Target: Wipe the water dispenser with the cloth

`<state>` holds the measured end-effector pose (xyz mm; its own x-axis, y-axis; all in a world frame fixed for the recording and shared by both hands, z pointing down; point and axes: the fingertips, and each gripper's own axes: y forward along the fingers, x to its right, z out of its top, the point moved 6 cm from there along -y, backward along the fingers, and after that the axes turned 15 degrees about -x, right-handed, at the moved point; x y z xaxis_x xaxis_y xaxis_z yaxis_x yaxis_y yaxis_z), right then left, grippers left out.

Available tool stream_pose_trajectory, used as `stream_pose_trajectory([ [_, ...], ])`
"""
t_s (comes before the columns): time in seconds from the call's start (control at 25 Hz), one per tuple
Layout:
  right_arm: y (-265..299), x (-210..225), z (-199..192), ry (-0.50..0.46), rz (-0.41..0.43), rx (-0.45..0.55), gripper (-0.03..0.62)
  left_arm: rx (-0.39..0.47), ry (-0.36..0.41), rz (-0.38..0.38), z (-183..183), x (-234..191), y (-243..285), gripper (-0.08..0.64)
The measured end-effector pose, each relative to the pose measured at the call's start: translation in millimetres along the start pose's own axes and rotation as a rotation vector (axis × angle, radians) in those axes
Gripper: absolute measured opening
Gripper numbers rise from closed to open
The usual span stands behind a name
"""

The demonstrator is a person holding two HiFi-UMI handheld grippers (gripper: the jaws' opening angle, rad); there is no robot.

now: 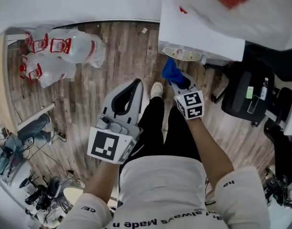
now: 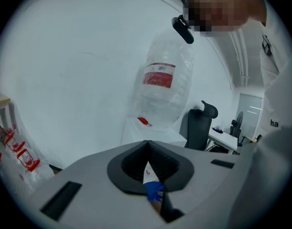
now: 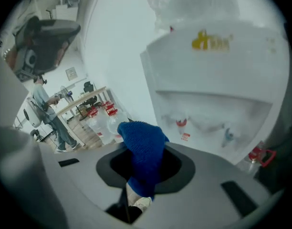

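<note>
Your right tool (image 1: 180, 83) clenched on cloth (image 1: 171, 70) | near dispenser (image 1: 198, 32) front edge | left tool (image 1: 137, 83) closed, empty, over floor (image 1: 117, 46)

Setting: office. Black swivel chair (image 1: 246, 97) stands beside a white water dispenser (image 3: 217, 80). The left gripper view shows a white desk (image 2: 226, 138) behind the chair and a fan (image 2: 239, 120) past it. Wood-plank floor (image 1: 122, 56). Large water bottles (image 1: 65, 49) lie on it by the wall. Long desk (image 3: 84, 98) at rear, with a person (image 3: 45, 109) standing near it.
</note>
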<state>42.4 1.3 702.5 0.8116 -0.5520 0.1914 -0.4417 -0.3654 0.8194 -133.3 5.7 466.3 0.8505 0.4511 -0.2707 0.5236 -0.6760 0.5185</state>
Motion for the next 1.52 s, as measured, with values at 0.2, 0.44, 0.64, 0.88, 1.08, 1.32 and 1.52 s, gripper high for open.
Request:
stream_pose_trajectory([
  [0.2, -111, -14, 38, -0.005, 0.045, 0.124, 0.095, 0.023, 0.019, -0.009, 26, 27, -21, 0.018],
  [0.44, -234, -10, 78, -0.055, 0.016, 0.257, 0.094, 0.077, 0.074, -0.033, 62, 77, -40, 0.018],
  [0.64, -317, -14, 111, -0.135, -0.005, 0.371, 0.094, 0.145, 0.112, -0.048, 95, 108, -59, 0.018],
  [0.88, -401, -17, 133, -0.18, -0.037, 0.45, 0.094, 0.223, 0.145, -0.089, 133, 146, -85, 0.02],
  [1.08, -454, -23, 145, -0.194, -0.042, 0.513, 0.095, 0.276, 0.169, -0.124, 160, 169, -101, 0.02],
  [1.32, -492, -38, 156, -0.216, -0.028, 0.544, 0.095, 0.316, 0.204, -0.145, 184, 184, -120, 0.02],
  [1.52, -514, -47, 163, -0.235, -0.04, 0.55, 0.095, 0.339, 0.221, -0.157, 199, 193, -134, 0.02],
])
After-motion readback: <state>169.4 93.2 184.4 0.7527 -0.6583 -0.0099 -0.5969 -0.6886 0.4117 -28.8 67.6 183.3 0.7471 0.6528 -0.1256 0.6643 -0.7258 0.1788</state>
